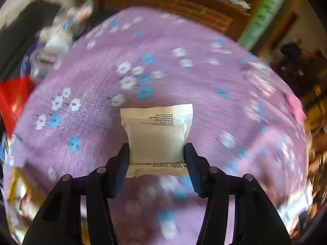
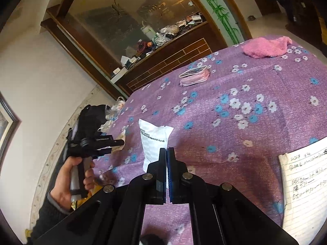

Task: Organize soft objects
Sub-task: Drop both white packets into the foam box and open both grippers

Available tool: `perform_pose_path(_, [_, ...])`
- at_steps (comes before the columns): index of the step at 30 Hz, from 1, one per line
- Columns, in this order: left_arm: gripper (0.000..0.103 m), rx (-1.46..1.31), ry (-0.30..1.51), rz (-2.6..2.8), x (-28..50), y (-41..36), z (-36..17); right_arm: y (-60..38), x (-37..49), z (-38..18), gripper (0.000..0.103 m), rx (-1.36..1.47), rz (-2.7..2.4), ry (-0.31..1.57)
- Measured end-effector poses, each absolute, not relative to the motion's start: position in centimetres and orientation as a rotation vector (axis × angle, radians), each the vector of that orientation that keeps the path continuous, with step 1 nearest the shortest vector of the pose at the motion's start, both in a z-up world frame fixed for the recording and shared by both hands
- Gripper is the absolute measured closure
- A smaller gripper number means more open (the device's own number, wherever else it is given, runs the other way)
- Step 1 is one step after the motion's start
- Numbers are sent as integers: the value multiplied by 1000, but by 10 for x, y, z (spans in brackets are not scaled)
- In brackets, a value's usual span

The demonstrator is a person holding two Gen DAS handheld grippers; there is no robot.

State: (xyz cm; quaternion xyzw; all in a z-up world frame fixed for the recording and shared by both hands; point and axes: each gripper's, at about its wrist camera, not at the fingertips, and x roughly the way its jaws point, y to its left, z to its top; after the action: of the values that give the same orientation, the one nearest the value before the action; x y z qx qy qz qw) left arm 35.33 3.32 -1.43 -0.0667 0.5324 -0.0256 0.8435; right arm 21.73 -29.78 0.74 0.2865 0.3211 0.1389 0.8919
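The left hand-held gripper (image 1: 156, 155) clamps a white pouch (image 1: 157, 134) between its blue pads, above the purple flowered bench (image 1: 204, 102). The right hand-held gripper (image 2: 167, 153) has its fingers pressed together on a corner of another white pouch (image 2: 152, 143). Farther off lie a pink mask pack (image 2: 195, 76) and a pink towel (image 2: 265, 47).

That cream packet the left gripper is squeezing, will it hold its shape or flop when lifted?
The cream packet is probably soft, since its sides pinch inward where the left gripper clamps it. It is likely light: it stands out unsupported without sagging. Its glossy film may slip.
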Motion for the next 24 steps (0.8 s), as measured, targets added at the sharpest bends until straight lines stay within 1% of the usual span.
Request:
perform_pose_path(5, [51, -123, 926, -234, 245, 12, 43, -282, 208, 17, 102, 570, 343, 660])
perform_pose_path(9, [51, -121, 848, -248, 166, 31, 51, -255, 179, 34, 102, 479, 366, 643])
perform_pose_path(13, [51, -143, 779, -270, 105, 52, 56, -221, 134, 42, 102, 410, 342, 645])
perform_pose_path(20, [51, -200, 750, -253, 53, 91, 55, -154, 61, 54, 102, 346, 383, 629])
perform_pose_path(24, [51, -223, 749, -250, 33, 117, 54, -120, 41, 59, 102, 322, 436, 628])
